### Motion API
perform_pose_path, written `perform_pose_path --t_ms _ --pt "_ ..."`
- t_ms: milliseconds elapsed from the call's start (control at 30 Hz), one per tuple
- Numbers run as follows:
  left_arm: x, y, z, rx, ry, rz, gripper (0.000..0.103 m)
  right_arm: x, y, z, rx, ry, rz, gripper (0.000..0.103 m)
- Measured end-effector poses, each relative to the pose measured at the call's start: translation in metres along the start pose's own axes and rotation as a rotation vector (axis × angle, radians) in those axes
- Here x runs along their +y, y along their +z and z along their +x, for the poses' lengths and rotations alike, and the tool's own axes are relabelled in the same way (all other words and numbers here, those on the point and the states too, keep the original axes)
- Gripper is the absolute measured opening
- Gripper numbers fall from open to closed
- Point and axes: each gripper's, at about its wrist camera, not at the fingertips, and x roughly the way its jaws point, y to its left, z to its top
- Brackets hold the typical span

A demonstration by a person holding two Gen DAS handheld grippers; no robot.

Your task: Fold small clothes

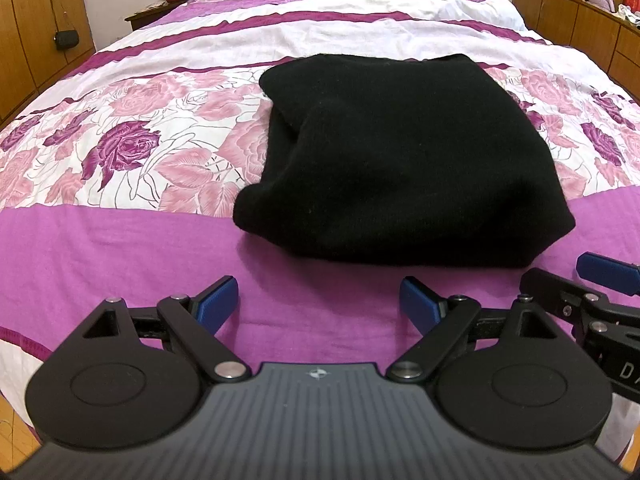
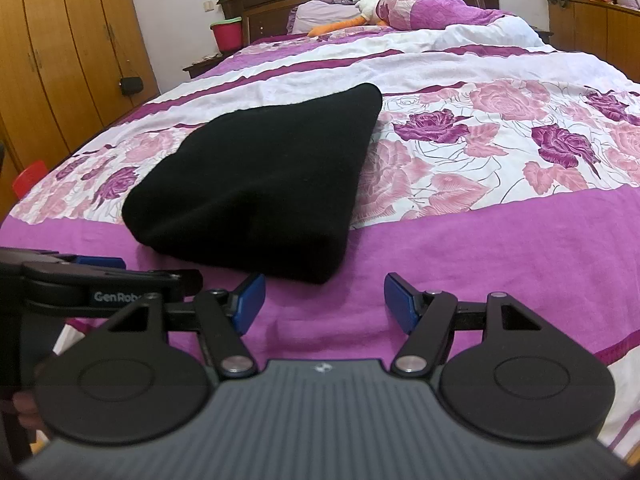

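garment: black knit [image 1: 404,160] on the bed [image 1: 120,252], looks folded already, hard to tell
left tool [image 1: 319,306]: wide, empty, just short of its near edge
right tool [image 2: 324,303]: same
tip: pinch both near corners evenly

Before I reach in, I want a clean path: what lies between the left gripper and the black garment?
Only bare purple bedspread. In the left wrist view, nothing sits between the open left gripper and the folded black garment.
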Motion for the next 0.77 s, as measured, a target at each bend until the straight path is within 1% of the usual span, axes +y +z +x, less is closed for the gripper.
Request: perform_pose_path --t_ms 767 --pt "0.0015 -0.0013 0.0017 0.01 -0.009 0.005 0.091 0.0004 0.0011 -0.0011 -0.001 0.0 -0.001 0.068"
